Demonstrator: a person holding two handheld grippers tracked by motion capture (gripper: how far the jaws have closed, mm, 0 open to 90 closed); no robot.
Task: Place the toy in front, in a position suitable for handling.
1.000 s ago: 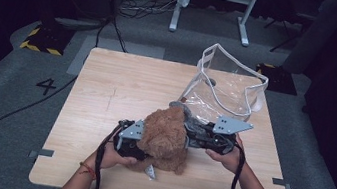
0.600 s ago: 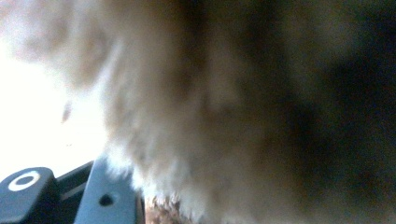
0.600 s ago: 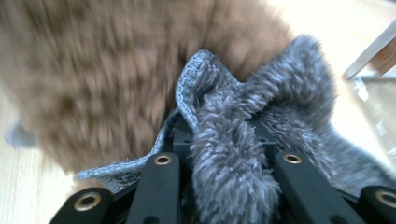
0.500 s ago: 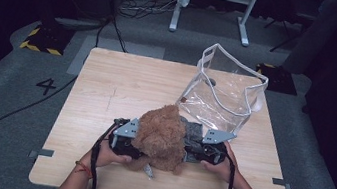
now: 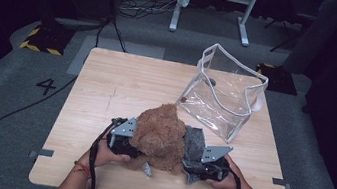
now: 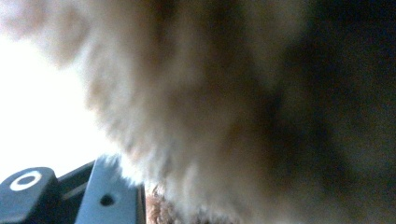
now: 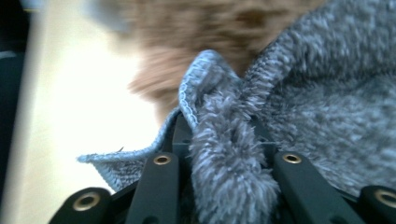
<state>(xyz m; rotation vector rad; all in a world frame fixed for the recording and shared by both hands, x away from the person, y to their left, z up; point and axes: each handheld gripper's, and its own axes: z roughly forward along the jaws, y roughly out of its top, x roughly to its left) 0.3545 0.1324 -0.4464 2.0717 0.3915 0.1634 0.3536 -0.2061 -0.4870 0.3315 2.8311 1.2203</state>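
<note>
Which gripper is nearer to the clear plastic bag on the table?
Right. The right gripper sits just in front of the clear plastic bag; the left gripper lies farther off, beyond the brown plush toy.

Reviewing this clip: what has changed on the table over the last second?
The brown plush toy and the grey fleece cloth came down toward the person's edge of the table, carried between the left gripper and the right gripper. The right gripper's fingers stay pinched on the cloth. The clear bag has not moved.
</note>
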